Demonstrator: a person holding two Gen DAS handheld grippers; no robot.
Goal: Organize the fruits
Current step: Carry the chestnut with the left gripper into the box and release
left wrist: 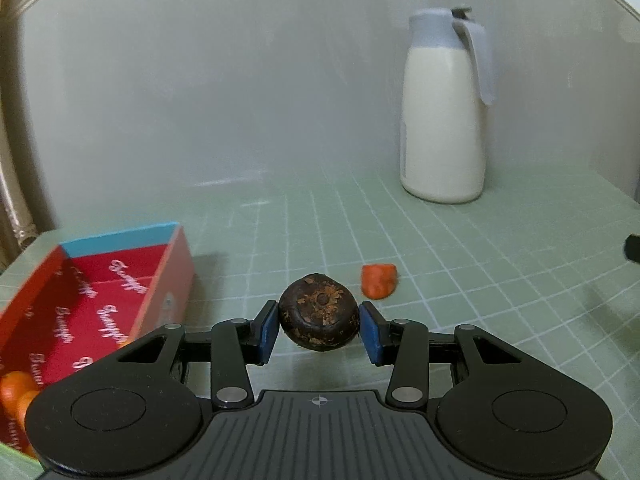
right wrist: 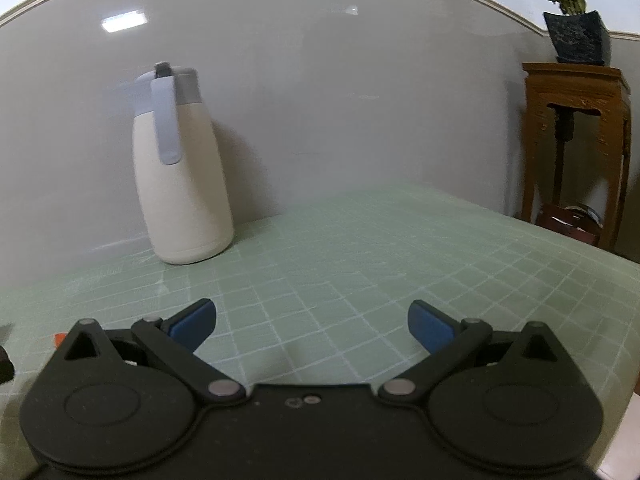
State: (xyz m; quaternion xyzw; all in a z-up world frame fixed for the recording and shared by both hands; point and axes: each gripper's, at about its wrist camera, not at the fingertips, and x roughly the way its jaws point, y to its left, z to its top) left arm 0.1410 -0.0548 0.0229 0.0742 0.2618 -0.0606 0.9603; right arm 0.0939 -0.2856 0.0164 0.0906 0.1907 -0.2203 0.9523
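My left gripper is shut on a dark brown round fruit, held between its blue pads just above the green grid mat. An orange-red fruit lies on the mat just beyond it to the right. A red box with a blue end stands at the left and holds orange fruits at its near end. My right gripper is open and empty above the mat. A sliver of the orange-red fruit shows at the left edge of the right wrist view.
A white jug with a grey lid stands at the back against the wall; it also shows in the right wrist view. A wooden stand with a potted plant is beyond the table's right edge.
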